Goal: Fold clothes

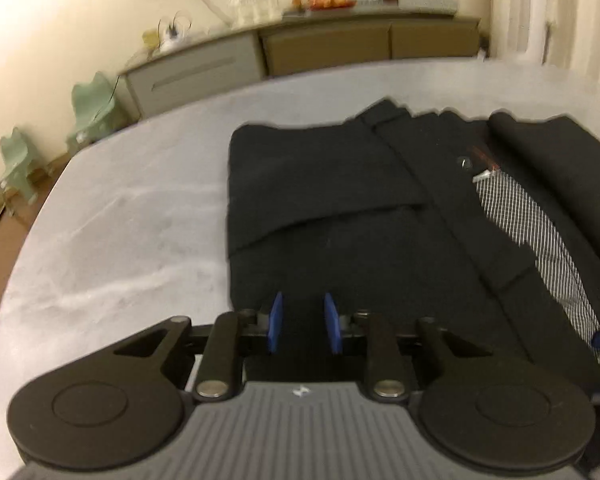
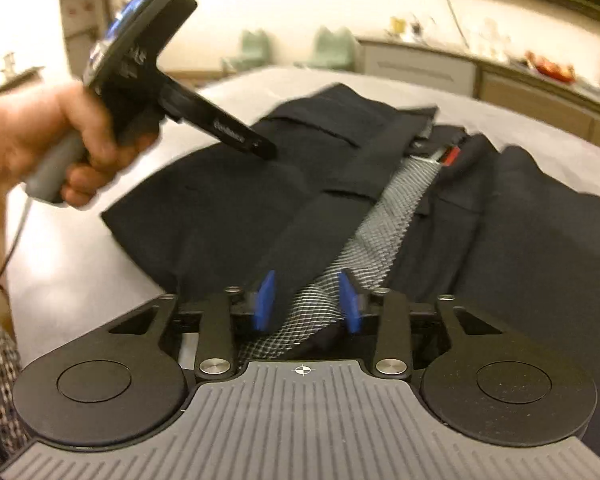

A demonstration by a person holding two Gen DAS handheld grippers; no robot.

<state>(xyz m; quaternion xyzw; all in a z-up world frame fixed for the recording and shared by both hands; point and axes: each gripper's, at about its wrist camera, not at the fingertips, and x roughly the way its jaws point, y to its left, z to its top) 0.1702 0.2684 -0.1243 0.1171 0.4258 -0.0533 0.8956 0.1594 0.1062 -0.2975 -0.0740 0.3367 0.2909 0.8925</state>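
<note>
Nearest us, our right tool (image 2: pixel 306 300) stands with its blue pads parted over the near hem of the dark jacket (image 2: pixel 228 200), straddling the strip of grey mesh lining (image 2: pixel 396 192) without pinching it, and our left tool (image 1: pixel 302 322) gapes narrowly above the same hem, holding nothing. The jacket lies flat on the grey bench (image 1: pixel 132 208), front flaps folded inward so the lining shows, which we judge leaves it ready for a fold. Beyond the jacket a sideboard (image 1: pixel 324 46) lines the wall.

No legible text on left claw (image 2: pixel 236 136) arm.
</note>
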